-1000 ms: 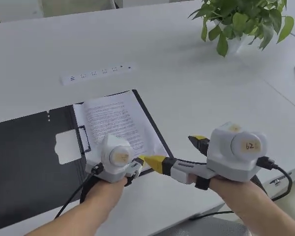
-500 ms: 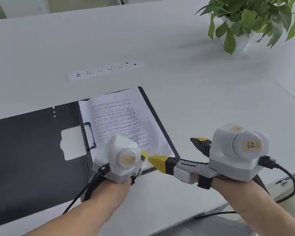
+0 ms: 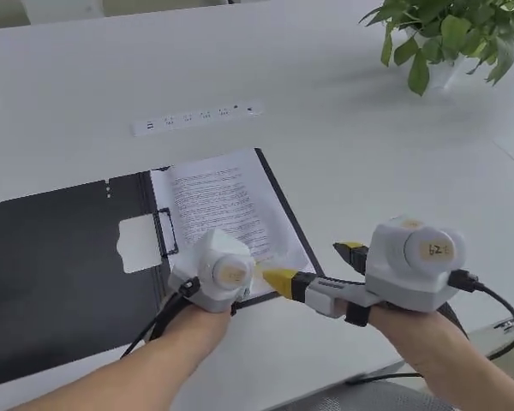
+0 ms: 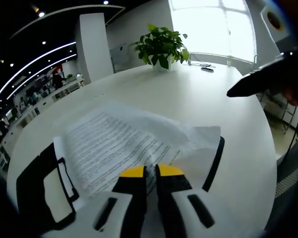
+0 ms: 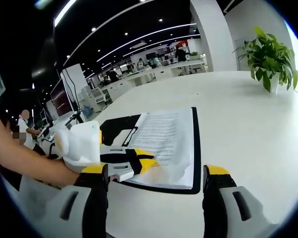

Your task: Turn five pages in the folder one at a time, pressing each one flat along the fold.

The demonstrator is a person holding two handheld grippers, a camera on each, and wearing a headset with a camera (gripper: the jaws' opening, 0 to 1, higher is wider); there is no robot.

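The black folder (image 3: 60,257) lies open on the white table, with the stack of printed pages (image 3: 227,201) on its right half. My left gripper (image 3: 244,276) is at the pages' near right corner. In the left gripper view the jaws (image 4: 151,171) are shut on the top page (image 4: 139,139), whose corner (image 4: 188,134) bulges up crumpled. My right gripper (image 3: 315,264) hovers just right of that corner, open with nothing in it. In the right gripper view its jaws (image 5: 156,171) frame the lifted page corner (image 5: 176,168) and the left gripper (image 5: 139,163).
A white power strip (image 3: 197,118) lies beyond the folder. A potted green plant (image 3: 454,34) stands at the far right. A metal clip (image 3: 163,231) and a white label (image 3: 141,244) sit by the folder's spine. Cables trail off the table's near edge (image 3: 325,377).
The head camera has shifted, sliding the whole scene to the right. My left gripper has turned in over the page corner, so its tips now sit behind its body. The right gripper has hardly moved.
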